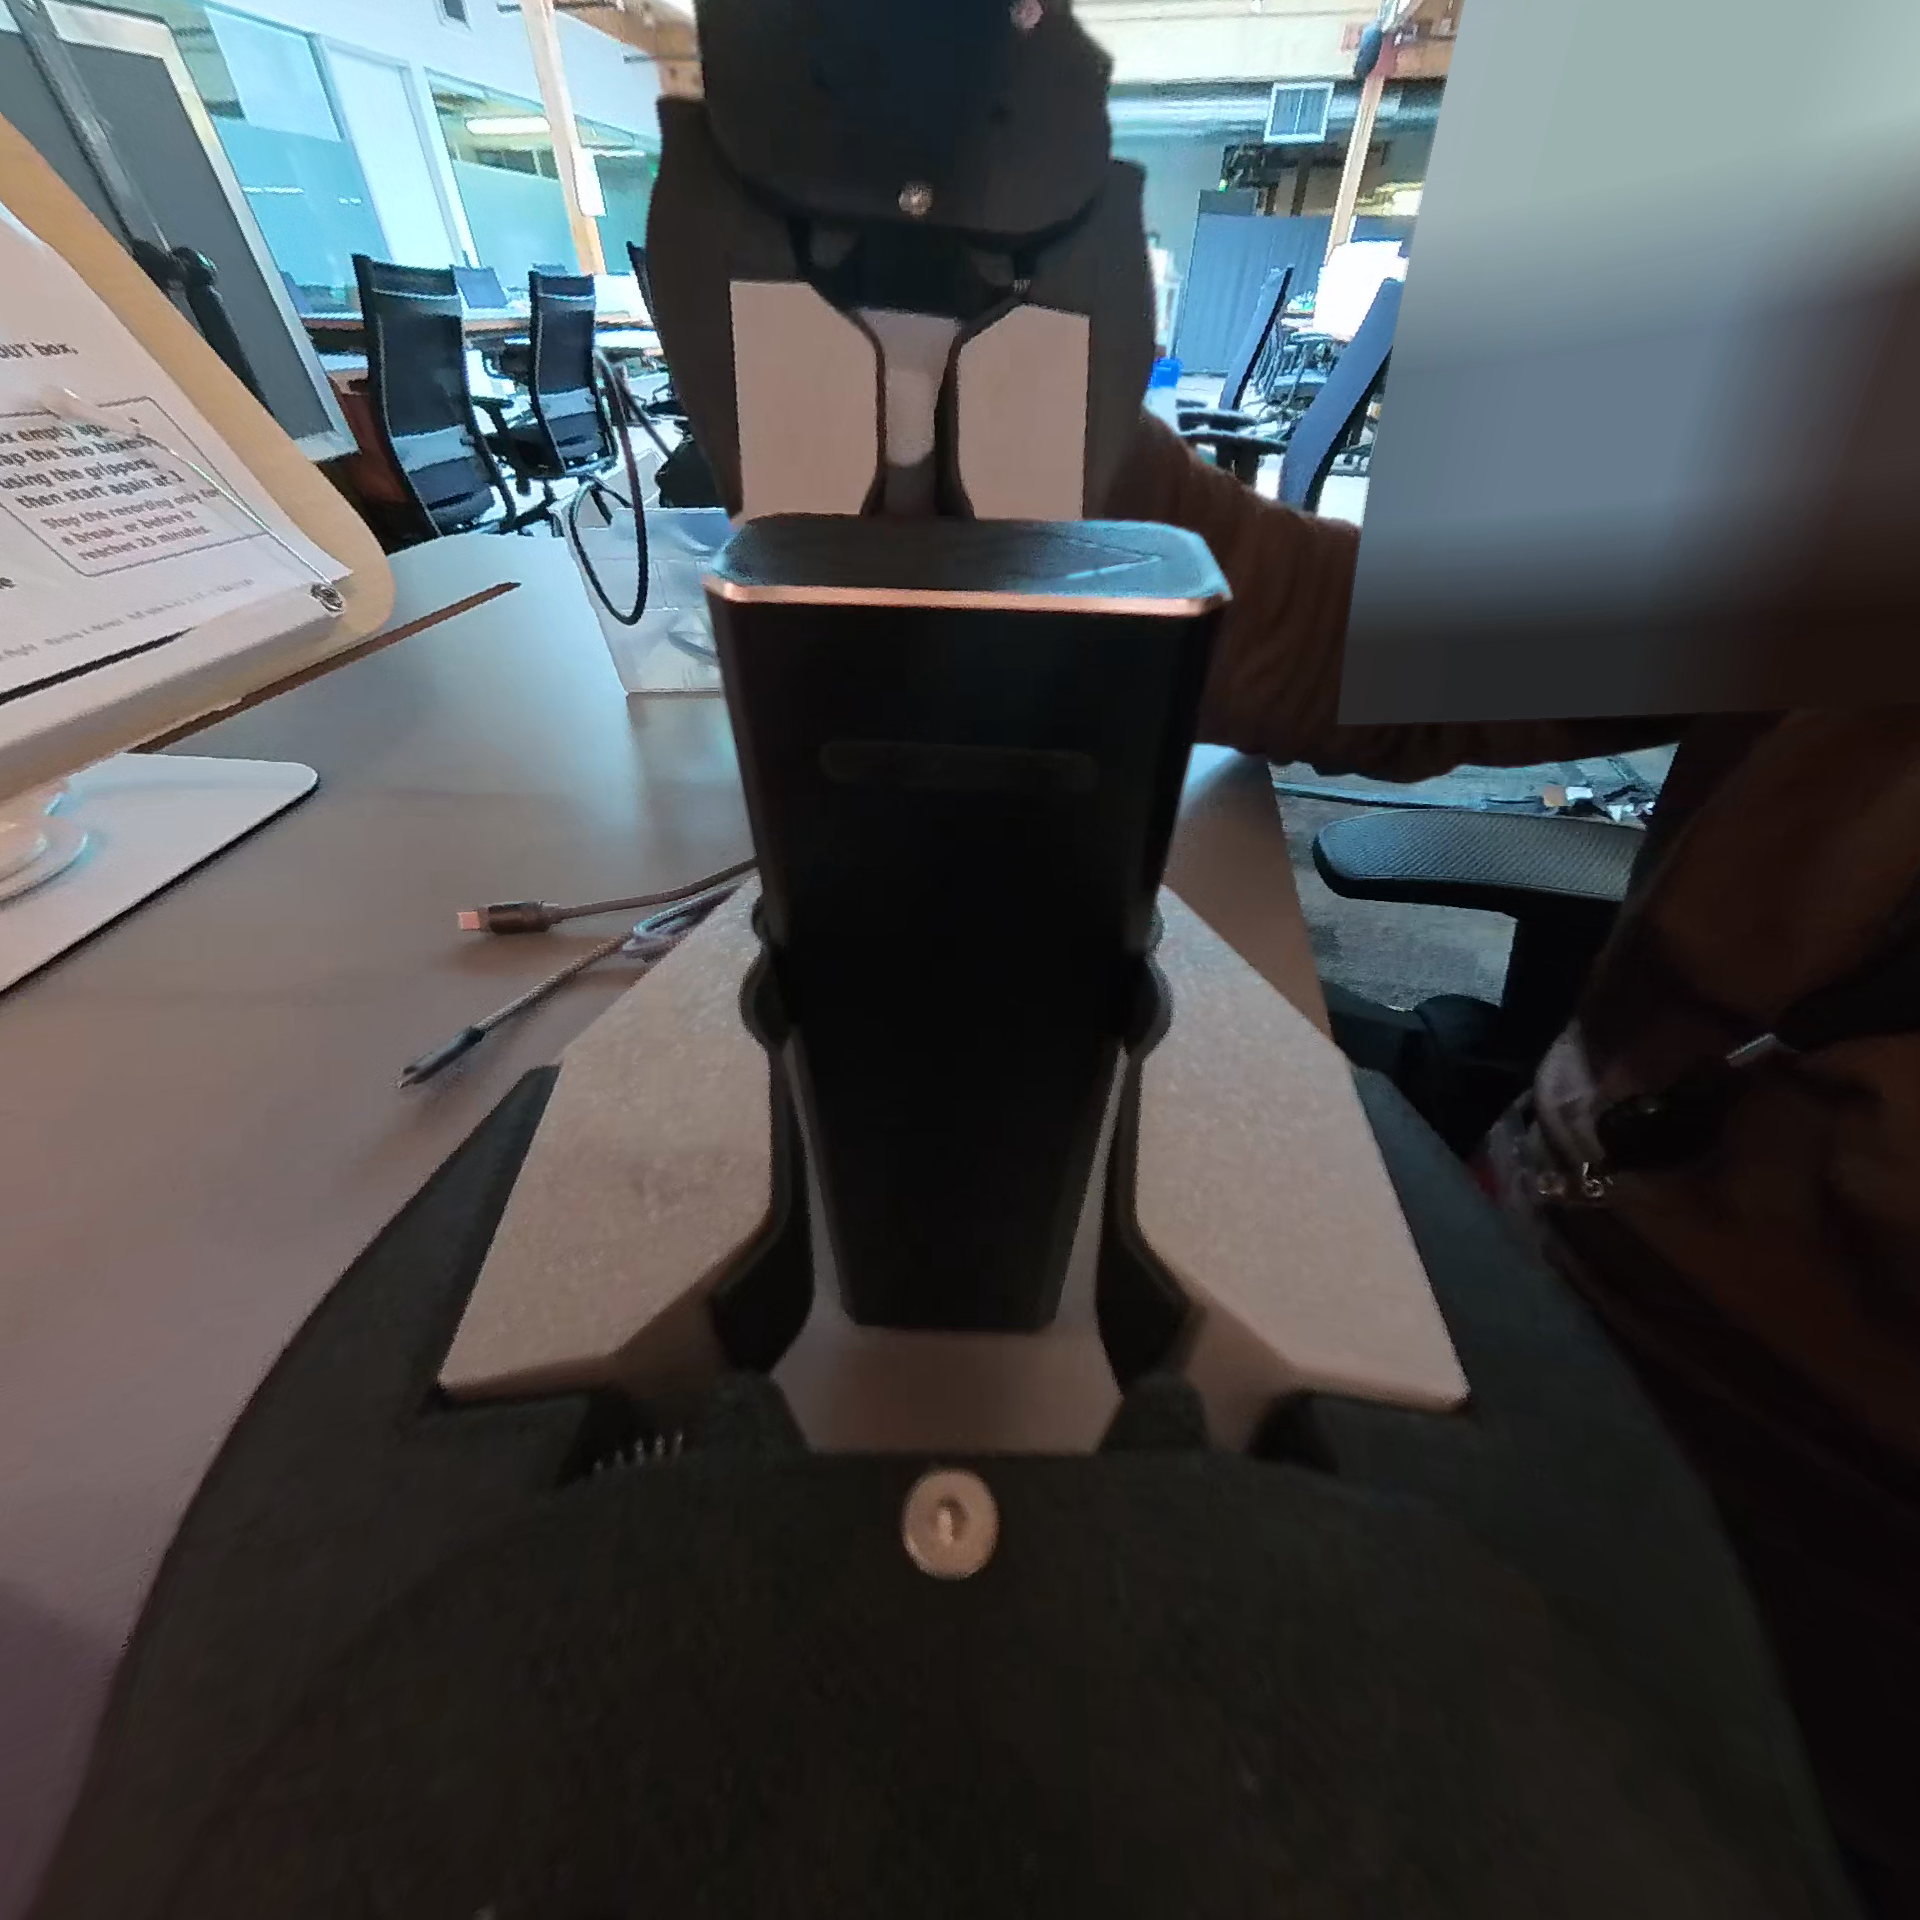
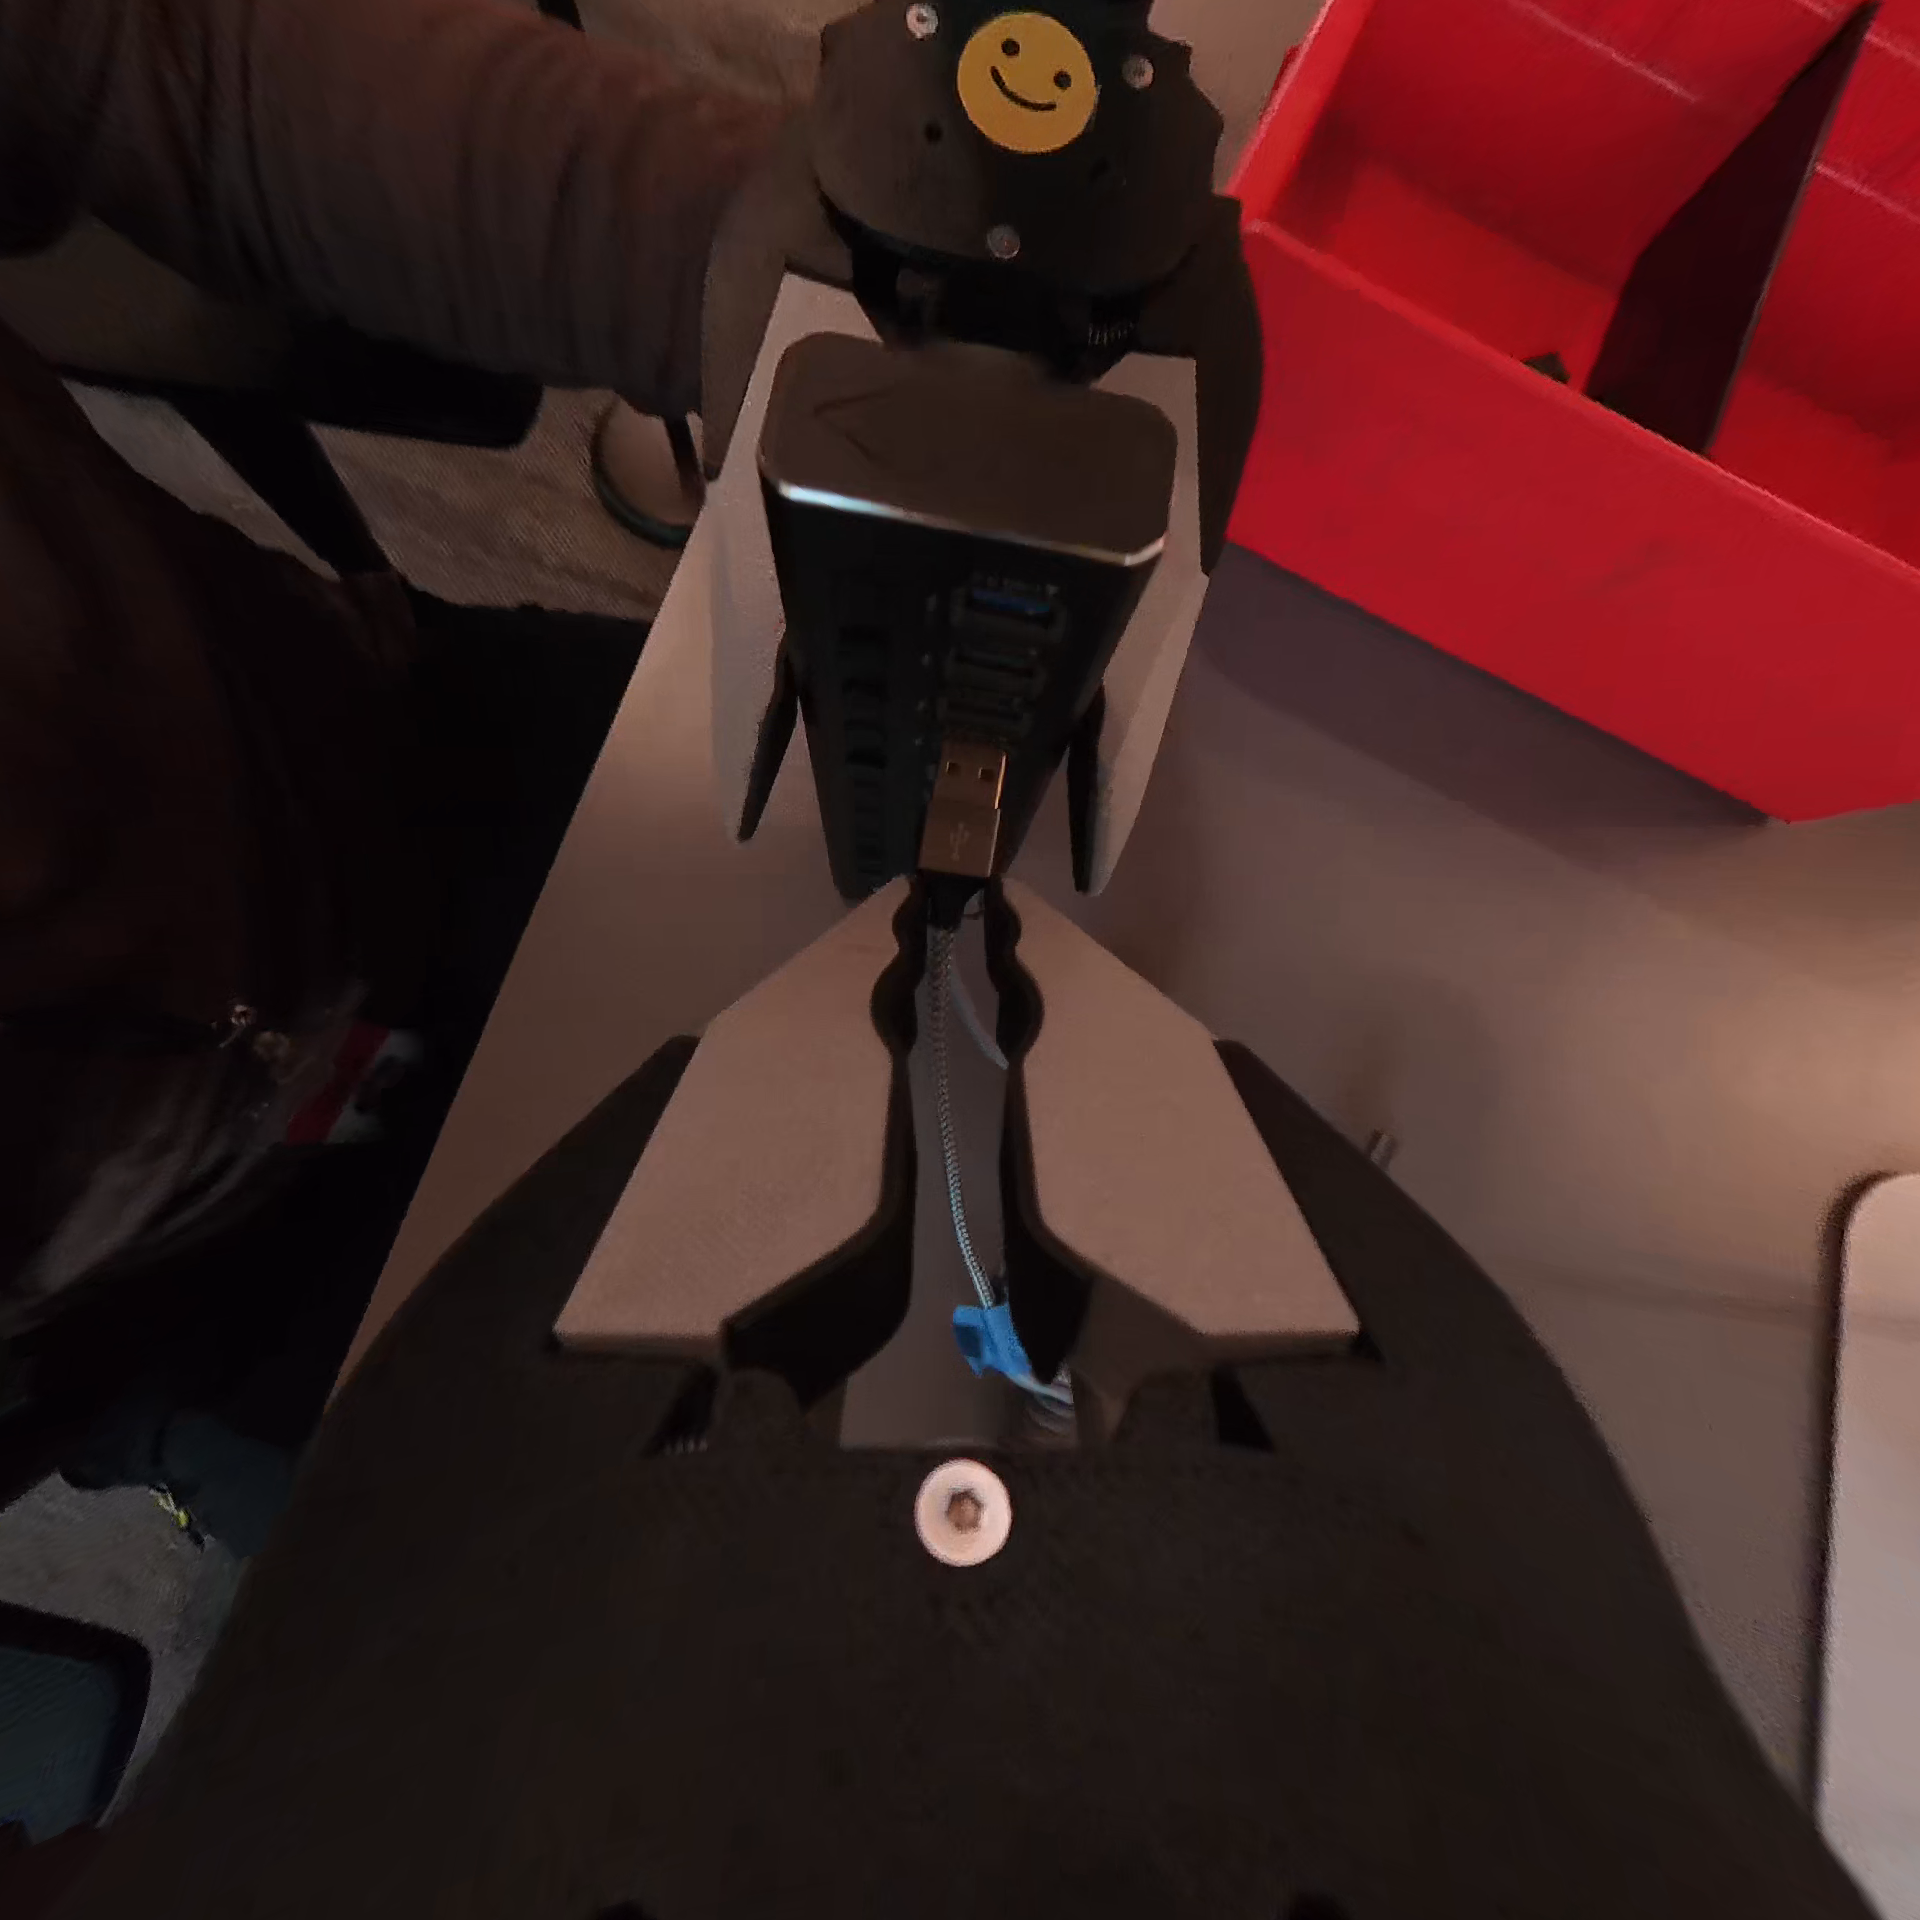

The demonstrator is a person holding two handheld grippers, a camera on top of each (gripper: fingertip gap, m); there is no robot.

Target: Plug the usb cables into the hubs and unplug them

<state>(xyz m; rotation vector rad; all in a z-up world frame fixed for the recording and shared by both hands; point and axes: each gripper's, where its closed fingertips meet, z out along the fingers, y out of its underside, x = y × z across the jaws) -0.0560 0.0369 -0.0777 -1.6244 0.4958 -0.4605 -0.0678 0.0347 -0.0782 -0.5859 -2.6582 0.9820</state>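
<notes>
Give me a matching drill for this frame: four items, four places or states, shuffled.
Items:
1. hub
2. USB plug
3. red box
4. loose cables

Places or states:
A. lying on the table
B. clamped in the left claw
C. behind the hub, to its right
D. held by the right claw, just short of a port

Pairs: 1-B, 2-D, 3-C, 4-A

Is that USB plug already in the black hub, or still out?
Out. The USB plug, held by the right gripper, shows its whole metal tip bare before the hub.
</notes>
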